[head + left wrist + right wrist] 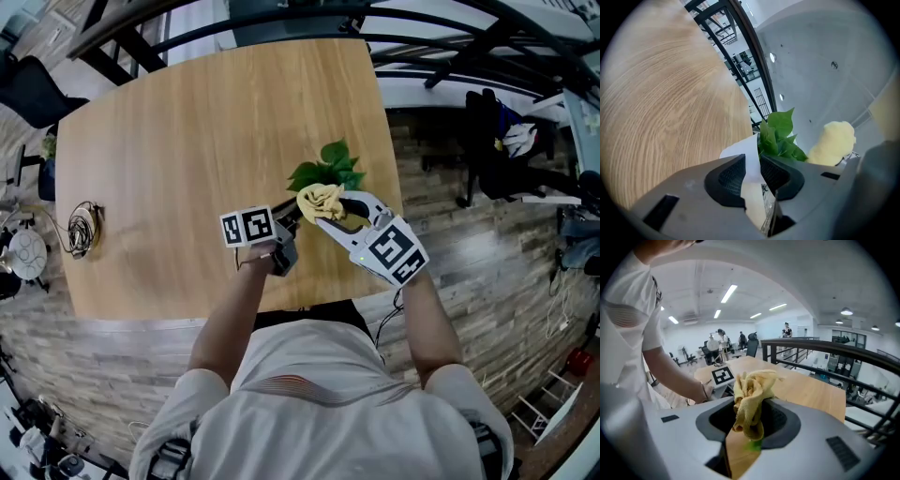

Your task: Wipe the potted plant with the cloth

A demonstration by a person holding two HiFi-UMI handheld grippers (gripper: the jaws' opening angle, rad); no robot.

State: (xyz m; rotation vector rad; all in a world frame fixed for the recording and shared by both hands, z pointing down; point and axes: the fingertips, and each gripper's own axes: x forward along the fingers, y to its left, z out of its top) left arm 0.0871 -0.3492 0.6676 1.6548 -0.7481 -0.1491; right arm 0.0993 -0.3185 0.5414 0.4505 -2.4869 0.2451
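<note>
Wooden table (187, 169): left claw (752, 163) pinches white pot (739, 151) holding plant (780, 136); right claw (752, 412) pinches cloth (750, 390).

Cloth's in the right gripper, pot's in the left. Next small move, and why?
Probably ease the right gripper in so the yellow cloth brushes the nearest leaves. The cloth is clamped and bunched right beside them, and the left gripper is closed on the white pot, steadying it. Whether cloth touches leaf yet I can't tell.
</note>
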